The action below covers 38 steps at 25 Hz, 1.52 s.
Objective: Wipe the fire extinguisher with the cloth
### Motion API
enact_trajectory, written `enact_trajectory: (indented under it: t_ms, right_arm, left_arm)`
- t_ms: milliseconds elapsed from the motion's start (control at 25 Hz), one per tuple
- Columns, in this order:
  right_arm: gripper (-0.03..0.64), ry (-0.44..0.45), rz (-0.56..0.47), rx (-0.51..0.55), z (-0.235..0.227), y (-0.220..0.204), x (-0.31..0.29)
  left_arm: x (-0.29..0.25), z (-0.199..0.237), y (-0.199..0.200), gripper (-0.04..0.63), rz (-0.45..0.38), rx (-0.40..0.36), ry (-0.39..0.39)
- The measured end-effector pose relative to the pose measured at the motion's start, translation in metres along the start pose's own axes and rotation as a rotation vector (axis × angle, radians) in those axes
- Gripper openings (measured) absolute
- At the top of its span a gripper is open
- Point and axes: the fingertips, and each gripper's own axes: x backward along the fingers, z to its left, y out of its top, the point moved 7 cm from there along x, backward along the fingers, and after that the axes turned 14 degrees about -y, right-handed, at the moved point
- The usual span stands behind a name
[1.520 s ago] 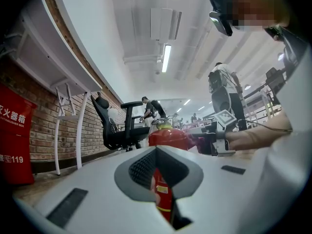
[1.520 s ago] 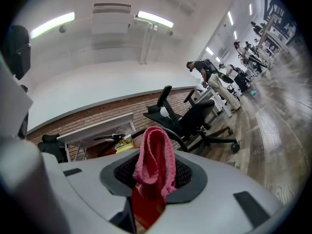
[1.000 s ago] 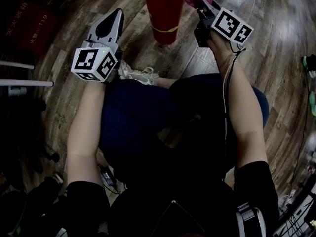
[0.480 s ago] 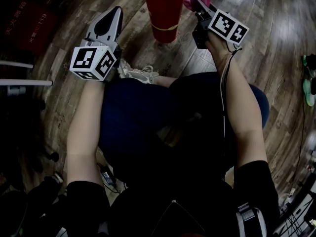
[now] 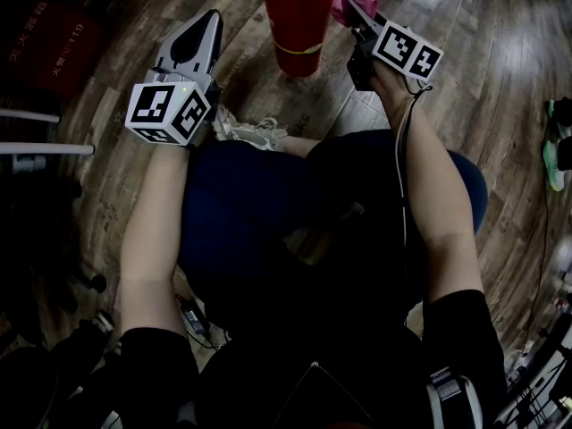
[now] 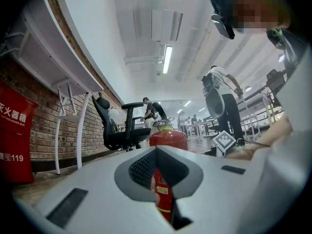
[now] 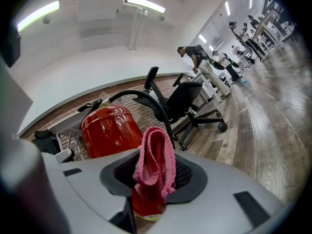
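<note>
Wipe step in hand — right hand-held gripper (image 5: 351,9) clamps the cloth (image 7: 155,164) beside the fire extinguisher (image 5: 298,16) on the floor (image 5: 483,70), left hand-held gripper (image 5: 212,21) closed & empty — next, probably: press cloth onto its side.

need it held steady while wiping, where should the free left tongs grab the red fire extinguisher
Probably the narrow valve neck atop the red metal fire extinguisher, approached from the person's left by the left tongs: the round body looks too wide and slick, and the right tongs hold the pink knitted cloth at its right side.
</note>
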Motion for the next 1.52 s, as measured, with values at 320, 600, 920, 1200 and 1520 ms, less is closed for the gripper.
enact_trajectory:
  t_ms: [320, 600, 920, 1200, 1520]
  right_arm:
    - [0.138, -0.003, 0.030, 0.000, -0.009, -0.015, -0.005]
    - [0.138, -0.014, 0.063, -0.002, -0.018, -0.029, -0.011]
    - [0.138, -0.037, 0.094, 0.016, -0.025, -0.041, -0.016]
    - [0.138, -0.060, 0.116, 0.039, -0.028, -0.048, -0.017]
    - [0.138, -0.094, 0.170, 0.082, -0.036, -0.064, -0.024]
  left_arm:
    - [0.001, 0.000, 0.000, 0.015, -0.001, 0.000, -0.002]
    - [0.000, 0.000, 0.000, 0.014, 0.003, 0.002, -0.004]
    - [-0.001, 0.000, 0.000, 0.014, 0.006, 0.004, -0.006]
    - [0.000, -0.001, 0.000, 0.014, 0.005, 0.004, -0.009]
    - [-0.002, 0.000, -0.001, 0.014, 0.009, 0.014, -0.018]
